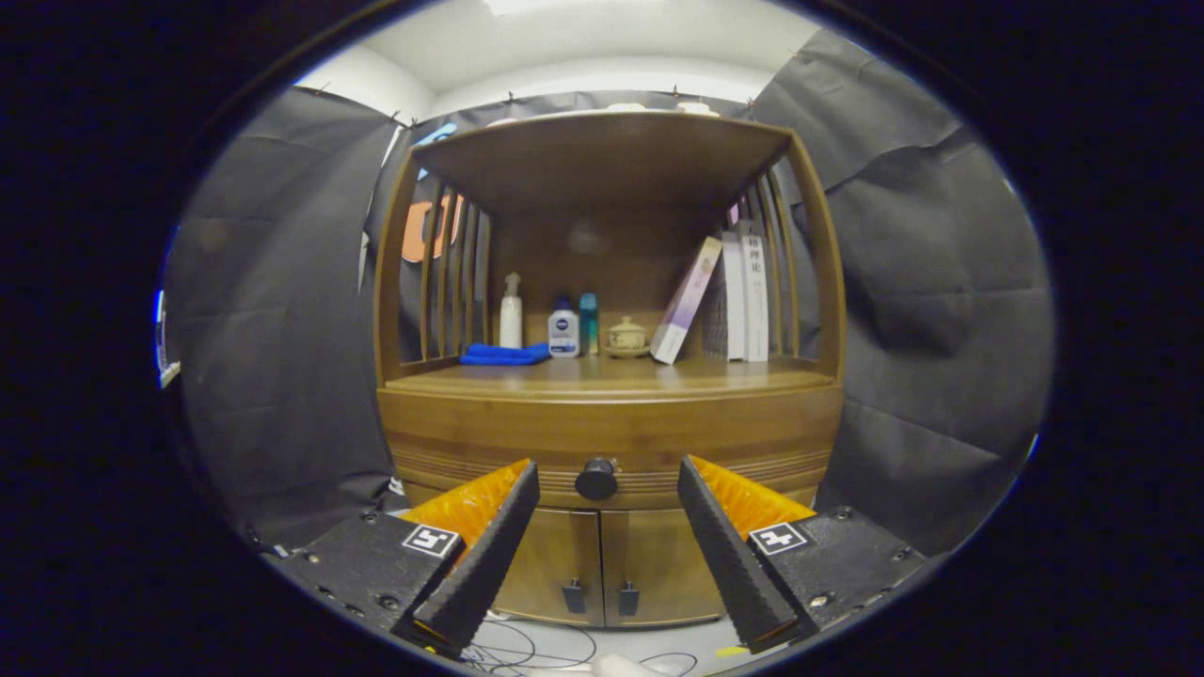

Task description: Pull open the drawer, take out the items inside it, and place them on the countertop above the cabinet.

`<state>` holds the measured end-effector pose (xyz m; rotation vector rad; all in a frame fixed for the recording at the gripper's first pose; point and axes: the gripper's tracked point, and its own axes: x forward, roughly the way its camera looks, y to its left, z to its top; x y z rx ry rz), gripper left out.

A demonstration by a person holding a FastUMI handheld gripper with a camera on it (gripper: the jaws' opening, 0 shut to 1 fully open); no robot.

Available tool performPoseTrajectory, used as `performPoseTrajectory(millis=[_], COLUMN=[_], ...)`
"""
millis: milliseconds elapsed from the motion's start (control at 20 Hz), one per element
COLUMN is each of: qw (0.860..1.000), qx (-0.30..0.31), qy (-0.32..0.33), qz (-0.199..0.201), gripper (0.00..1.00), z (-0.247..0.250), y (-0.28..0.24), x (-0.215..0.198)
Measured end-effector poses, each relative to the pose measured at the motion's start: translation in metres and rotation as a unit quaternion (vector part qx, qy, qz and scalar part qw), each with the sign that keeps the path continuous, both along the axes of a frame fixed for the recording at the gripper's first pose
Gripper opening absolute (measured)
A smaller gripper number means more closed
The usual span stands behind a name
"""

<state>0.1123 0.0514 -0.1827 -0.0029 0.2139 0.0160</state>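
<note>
- A staged recording booth got up as a home corner: wrinkled black cloth walls [282, 376] hang close around a single piece of furniture.
- A brown wooden cabinet [611, 423] with slatted sides carries household goods on its countertop: a white pump bottle [511, 312], a folded blue cloth [503, 354], a small lidded ceramic cup [626, 336] and leaning books [743, 296].
- Loose cables [536, 649] trail on the pale floor below.

The gripper camera looks forward along the open jaws, facing the cabinet [609, 414] front squarely from near, at drawer height. The drawer knob [596, 479] lies just beyond the jaws, between them; the worktop [611, 374] sits slightly above.
</note>
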Motion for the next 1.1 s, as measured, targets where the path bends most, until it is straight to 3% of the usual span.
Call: performPoseTrajectory(millis=[450, 800, 1100], qw=[0.999, 0.998, 0.998], qx=[0.015, 0.029, 0.009], qy=[0.044, 0.056, 0.052], qz=[-0.005, -0.014, -0.022], gripper=[0.95, 0.75, 0.49], z=[-0.055, -0.066, -0.069], y=[0.005, 0.005, 0.003], x=[0.084, 0.110, 0.111])
